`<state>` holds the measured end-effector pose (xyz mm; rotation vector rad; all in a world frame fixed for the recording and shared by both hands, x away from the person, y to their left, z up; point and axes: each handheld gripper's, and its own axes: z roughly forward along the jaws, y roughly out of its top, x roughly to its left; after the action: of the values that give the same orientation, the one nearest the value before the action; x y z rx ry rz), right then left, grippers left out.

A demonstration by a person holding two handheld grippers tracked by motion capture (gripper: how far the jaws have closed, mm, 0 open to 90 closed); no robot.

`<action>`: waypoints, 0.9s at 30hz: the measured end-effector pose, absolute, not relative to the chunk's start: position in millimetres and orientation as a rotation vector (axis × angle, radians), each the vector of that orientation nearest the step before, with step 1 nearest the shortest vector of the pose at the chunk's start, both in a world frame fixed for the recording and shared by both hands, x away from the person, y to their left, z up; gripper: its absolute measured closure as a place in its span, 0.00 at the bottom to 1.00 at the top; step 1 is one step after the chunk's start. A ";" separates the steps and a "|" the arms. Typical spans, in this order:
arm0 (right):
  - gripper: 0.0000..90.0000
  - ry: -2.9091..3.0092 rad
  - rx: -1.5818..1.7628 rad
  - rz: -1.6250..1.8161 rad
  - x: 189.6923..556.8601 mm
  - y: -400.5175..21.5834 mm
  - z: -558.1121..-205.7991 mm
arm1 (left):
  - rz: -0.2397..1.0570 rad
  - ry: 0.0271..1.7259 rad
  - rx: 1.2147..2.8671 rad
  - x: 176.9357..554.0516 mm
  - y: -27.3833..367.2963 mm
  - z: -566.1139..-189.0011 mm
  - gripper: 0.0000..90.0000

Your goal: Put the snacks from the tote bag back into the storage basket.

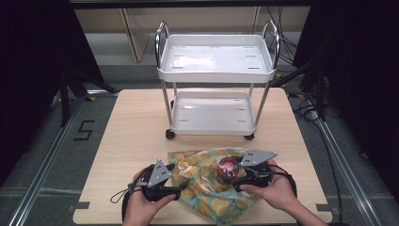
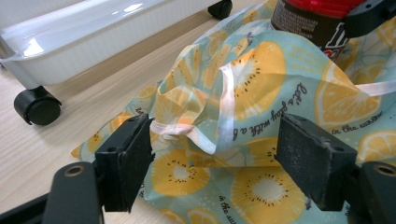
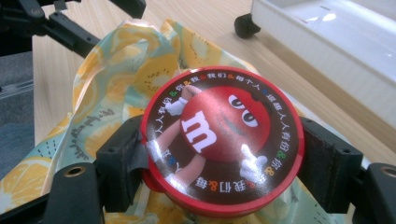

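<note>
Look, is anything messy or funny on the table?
Only the bag: it lies crumpled on the table, its handle bunched between the left gripper's open jaws. The right gripper grips the red tub upright over it. Nothing spilled or broken.

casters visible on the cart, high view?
2: one caster under the cart's front left leg, one under the front right. Rear ones may be hidden behind the lower tray.

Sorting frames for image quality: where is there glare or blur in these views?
High view: ceiling light glares off the cart's top tray, and the surroundings are dark. Right gripper view: small highlights on the candy tin's lid, print sharp. Left gripper view: the fruit-print bag is sharp, the cart's lower tray is softly blown out.
</note>
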<state>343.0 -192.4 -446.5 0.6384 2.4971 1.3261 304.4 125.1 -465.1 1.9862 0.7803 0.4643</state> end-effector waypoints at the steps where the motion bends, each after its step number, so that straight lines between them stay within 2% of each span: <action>1: 0.29 2.491 0.614 1.336 344.2 -192.2 -446.7 | 0.463 0.783 1.985 304.2 124.8 -465.0 0.29; 27: 0.29 2.445 0.633 1.336 347.9 -196.9 -435.2 | 0.481 0.748 1.995 307.4 125.8 -463.2 0.29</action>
<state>347.9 -196.9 -435.2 0.6328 2.4452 1.3356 307.4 125.8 -463.2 1.9949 0.7483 0.4807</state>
